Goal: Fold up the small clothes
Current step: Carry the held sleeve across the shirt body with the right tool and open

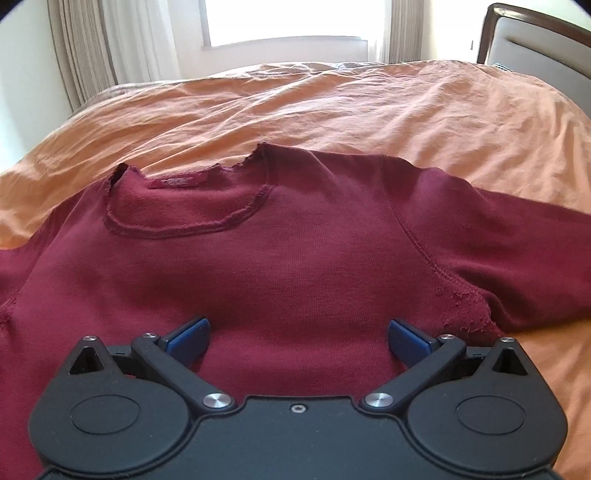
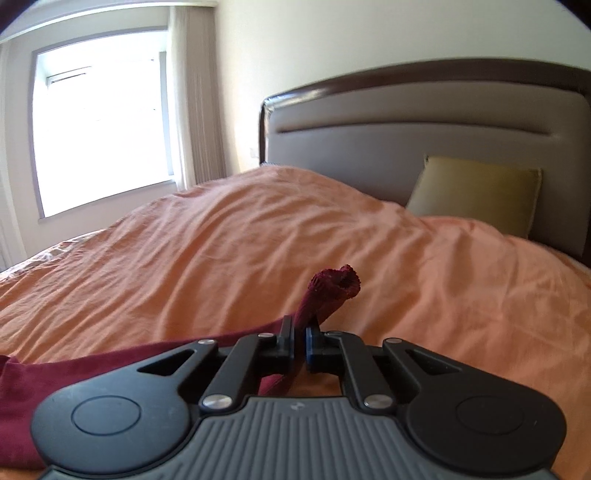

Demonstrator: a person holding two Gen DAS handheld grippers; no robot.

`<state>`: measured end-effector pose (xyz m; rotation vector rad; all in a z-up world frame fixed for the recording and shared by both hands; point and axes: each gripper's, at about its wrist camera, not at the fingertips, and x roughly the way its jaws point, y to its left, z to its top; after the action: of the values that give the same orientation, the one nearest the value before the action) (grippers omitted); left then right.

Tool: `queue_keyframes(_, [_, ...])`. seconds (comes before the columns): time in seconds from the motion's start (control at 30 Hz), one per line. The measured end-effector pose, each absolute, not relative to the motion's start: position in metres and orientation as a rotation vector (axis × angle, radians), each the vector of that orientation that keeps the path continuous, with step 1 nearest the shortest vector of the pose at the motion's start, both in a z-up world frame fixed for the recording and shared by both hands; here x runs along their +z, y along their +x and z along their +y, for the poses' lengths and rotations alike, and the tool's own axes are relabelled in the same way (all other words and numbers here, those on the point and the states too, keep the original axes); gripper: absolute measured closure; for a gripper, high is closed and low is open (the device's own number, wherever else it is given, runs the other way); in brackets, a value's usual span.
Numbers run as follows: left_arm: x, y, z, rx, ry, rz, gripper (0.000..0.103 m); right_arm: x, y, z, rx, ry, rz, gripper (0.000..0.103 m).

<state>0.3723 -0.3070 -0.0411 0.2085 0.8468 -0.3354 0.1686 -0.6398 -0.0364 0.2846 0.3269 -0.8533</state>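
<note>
One maroon sweater (image 1: 288, 251) lies flat on the orange bedspread (image 1: 332, 107), filling the middle and lower part of the left wrist frame. Its neckline (image 1: 184, 206) points up-frame toward the window (image 1: 280, 22), so the body's long axis runs bottom to top; one sleeve (image 1: 517, 240) stretches off to the right edge. Left gripper (image 1: 297, 338), bottom centre, hangs over the chest, jaws spread wide, holding nothing. In the right wrist frame, right gripper (image 2: 300, 341), lower centre, is clamped on that sleeve, with the cuff (image 2: 336, 282) sticking up past the fingers toward the headboard (image 2: 424, 147). Pillow (image 2: 476, 195) at right.
</note>
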Motion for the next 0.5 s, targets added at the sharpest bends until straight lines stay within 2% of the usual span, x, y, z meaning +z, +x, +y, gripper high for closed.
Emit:
queue_keyframes(0.23, [0.009,0.367,-0.28,-0.31,0.213,0.775,0.0,0.006,0.183,-0.602,-0.763,0.207,0.254,0.097])
queue_keyframes(0.5, [0.07,0.37,-0.215,-0.278,0.14,0.707,0.0,0.064,0.235,-0.519,-0.535,0.108,0.189,0.097])
